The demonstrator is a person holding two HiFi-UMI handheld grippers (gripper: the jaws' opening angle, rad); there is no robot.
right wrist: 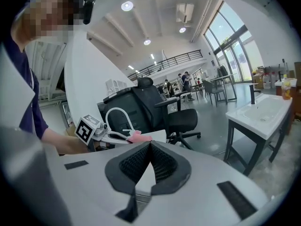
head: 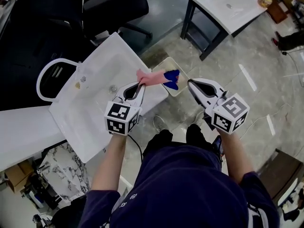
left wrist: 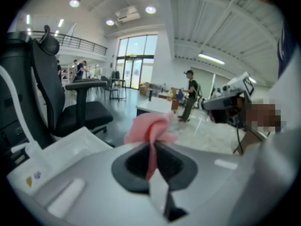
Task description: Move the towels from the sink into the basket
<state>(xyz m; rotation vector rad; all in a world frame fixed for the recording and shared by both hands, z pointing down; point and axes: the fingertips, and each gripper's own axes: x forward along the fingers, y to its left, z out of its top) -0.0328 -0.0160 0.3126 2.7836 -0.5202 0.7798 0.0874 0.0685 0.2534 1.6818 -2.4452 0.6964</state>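
A pink towel (head: 151,77); a blue towel (head: 172,78); a white sink (head: 95,80); grey veined floor (head: 247,51); black chair (head: 114,4).

We count two sinks: the near sink (head: 90,94) and a second sink (head: 228,6) well beyond it. Two towels, pink towel (head: 151,77) and blue towel (head: 172,78), at the near sink's corner. One basket (head: 160,65) beside that corner. Two black chairs (head: 114,6) behind the near sink. Two grippers: left gripper (head: 141,84), right gripper (head: 190,82).

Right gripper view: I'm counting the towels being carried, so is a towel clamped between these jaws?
No, the right gripper has its jaws closed together with nothing between them.
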